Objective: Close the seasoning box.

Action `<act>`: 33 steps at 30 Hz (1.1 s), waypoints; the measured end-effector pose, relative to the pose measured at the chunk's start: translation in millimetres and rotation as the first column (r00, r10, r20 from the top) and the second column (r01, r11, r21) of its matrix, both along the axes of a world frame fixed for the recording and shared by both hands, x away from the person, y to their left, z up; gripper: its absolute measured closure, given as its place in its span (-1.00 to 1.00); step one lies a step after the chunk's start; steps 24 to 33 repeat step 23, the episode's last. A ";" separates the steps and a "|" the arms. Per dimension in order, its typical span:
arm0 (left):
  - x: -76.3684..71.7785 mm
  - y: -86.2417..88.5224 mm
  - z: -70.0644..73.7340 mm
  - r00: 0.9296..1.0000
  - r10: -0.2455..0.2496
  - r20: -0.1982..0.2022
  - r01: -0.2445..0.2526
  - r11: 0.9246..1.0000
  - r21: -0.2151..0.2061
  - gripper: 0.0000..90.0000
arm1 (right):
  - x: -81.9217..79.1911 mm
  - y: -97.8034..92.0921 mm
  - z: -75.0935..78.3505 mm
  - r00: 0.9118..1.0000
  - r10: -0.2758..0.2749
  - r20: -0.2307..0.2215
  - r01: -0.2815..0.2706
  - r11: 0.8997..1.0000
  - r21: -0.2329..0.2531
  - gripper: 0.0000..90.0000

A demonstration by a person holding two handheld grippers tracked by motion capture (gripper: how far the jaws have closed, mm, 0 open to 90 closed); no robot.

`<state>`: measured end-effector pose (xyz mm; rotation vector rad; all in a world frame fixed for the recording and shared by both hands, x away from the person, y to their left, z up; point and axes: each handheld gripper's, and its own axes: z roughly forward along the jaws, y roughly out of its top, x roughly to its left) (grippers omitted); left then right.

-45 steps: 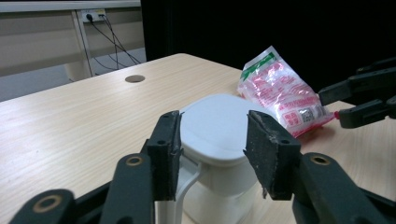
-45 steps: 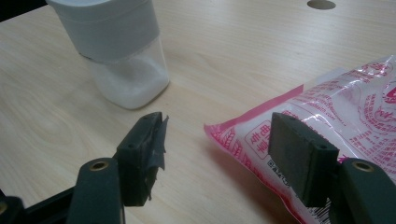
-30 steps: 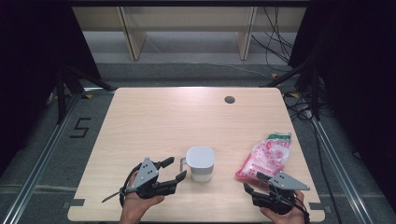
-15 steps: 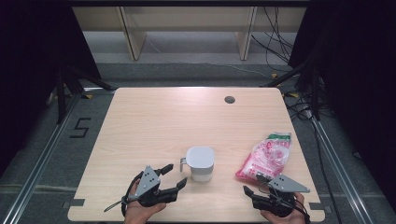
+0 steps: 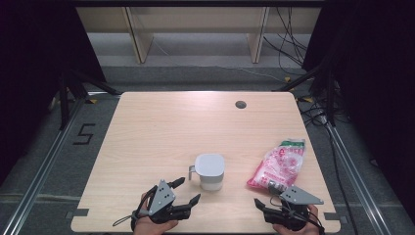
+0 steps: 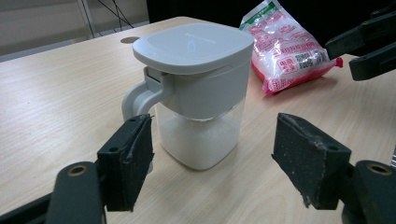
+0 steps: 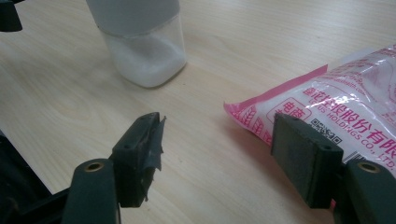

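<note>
Black jaws spread wide on both grippers, low at the table's near edge

Left gripper [image 6: 212, 163] faces the lidded white container [image 6: 196, 88] just ahead, between its jaws' lines, untouched; right gripper [image 7: 219, 163] has the pink bag [image 7: 345, 107] behind its right-hand jaw, container beyond the other

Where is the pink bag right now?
In the high view the pink bag lies on the table's right side, right of the lidded jug, just ahead of the right claw.

Wooden table [image 5: 161, 132] w/ round grommet hole [image 5: 240, 104]; shelf unit [image 5: 195, 29] behind.
</note>
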<state>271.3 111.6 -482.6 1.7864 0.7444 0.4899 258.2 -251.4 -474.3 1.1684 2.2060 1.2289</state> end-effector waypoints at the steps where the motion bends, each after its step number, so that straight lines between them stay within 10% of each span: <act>1: 0.4 0.2 0.0 1.000 0.000 0.002 0.000 1.000 0.001 -0.39 | 0.7 0.3 -1.1 1.000 0.022 0.011 -0.022 1.000 0.008 -0.24; 33: 0.4 1.3 0.8 1.000 -0.015 -0.002 0.015 1.000 0.004 -0.39 | -1.5 0.1 -4.5 1.000 0.029 -0.003 -0.029 0.999 -0.026 -0.25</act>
